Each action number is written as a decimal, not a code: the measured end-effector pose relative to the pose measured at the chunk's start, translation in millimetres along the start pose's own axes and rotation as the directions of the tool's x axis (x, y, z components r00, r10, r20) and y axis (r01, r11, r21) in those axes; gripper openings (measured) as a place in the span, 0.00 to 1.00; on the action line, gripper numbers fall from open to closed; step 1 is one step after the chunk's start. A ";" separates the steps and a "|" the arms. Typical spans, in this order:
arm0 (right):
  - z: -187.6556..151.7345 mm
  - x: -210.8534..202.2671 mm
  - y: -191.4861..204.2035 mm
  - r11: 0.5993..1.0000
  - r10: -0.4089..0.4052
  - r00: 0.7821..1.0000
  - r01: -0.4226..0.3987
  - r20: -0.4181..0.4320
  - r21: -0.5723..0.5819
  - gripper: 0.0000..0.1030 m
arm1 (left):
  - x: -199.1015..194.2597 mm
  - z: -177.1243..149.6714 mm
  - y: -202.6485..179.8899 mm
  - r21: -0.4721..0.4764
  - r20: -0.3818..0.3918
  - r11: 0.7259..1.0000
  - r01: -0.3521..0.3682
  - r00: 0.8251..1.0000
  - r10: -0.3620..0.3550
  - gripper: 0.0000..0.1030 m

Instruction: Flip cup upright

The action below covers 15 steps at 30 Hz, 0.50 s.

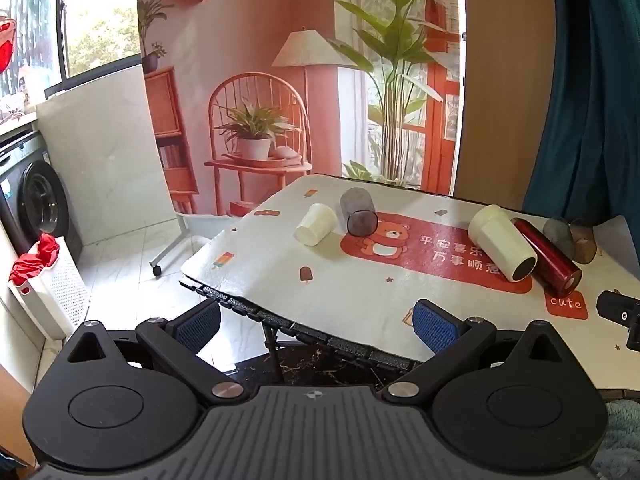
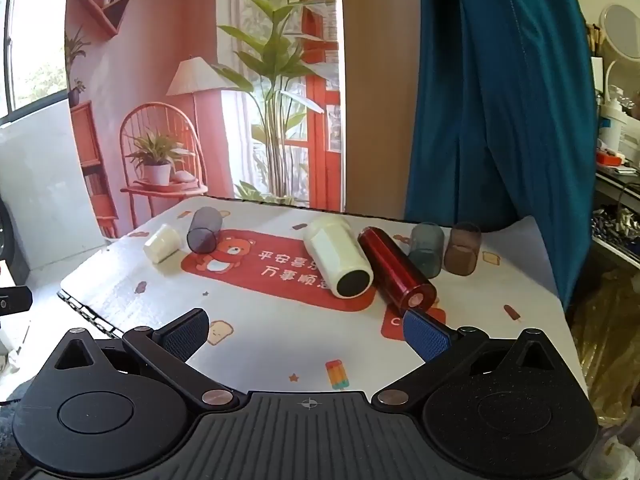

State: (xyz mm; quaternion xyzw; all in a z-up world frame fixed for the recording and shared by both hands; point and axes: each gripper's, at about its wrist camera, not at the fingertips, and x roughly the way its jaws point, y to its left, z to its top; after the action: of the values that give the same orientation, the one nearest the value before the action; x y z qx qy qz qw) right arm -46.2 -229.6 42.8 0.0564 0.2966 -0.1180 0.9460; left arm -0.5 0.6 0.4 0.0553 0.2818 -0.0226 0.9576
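Several cups lie on their sides on the white mat with a red bear print (image 2: 256, 272). A small cream cup (image 2: 162, 243) and a dark clear tumbler (image 2: 204, 230) lie at the far left. A big cream cup (image 2: 340, 258) and a shiny red cup (image 2: 394, 272) lie in the middle. A grey-green tumbler (image 2: 426, 250) and a brown tumbler (image 2: 462, 248) lie at the right. The left wrist view shows the small cream cup (image 1: 316, 224), big cream cup (image 1: 502, 242) and red cup (image 1: 546, 256). My left gripper (image 1: 318, 326) is open and empty over the table's left edge. My right gripper (image 2: 306, 336) is open and empty, short of the red cup.
A printed backdrop (image 2: 200, 80) stands behind the table and a teal curtain (image 2: 500, 100) hangs at the right. A washing machine (image 1: 36, 200) and a white laundry basket (image 1: 48, 284) stand on the floor at the left. Cluttered shelves (image 2: 616, 160) are at the far right.
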 end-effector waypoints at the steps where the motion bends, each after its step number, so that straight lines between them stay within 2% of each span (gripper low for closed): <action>1: 0.0 0.1 -0.2 1.000 0.003 1.000 -0.003 -0.003 0.004 1.00 | -0.5 -0.1 0.2 -0.004 0.001 1.000 0.005 1.000 -0.005 1.00; 8: 0.1 0.1 -0.3 1.000 0.003 1.000 -0.003 -0.008 0.001 1.00 | -9.3 -4.6 6.7 -0.025 0.008 0.999 0.039 0.999 -0.039 1.00; 9: 0.0 0.1 -0.4 1.000 0.003 1.000 -0.003 -0.008 0.000 1.00 | -0.4 -1.5 4.8 -0.004 -0.027 1.000 -0.009 1.000 0.009 1.00; 15: -3.0 3.4 -6.3 1.000 0.007 1.000 -0.007 -0.012 0.001 1.00 | 4.5 0.3 -1.0 0.003 -0.034 1.000 -0.015 0.999 0.015 1.00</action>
State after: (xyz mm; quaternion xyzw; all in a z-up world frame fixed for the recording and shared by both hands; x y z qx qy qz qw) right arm -46.7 -235.9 38.2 0.0584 0.3020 -0.1145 0.9446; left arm 3.4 -0.5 -1.9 0.0592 0.2976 -0.0149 0.9527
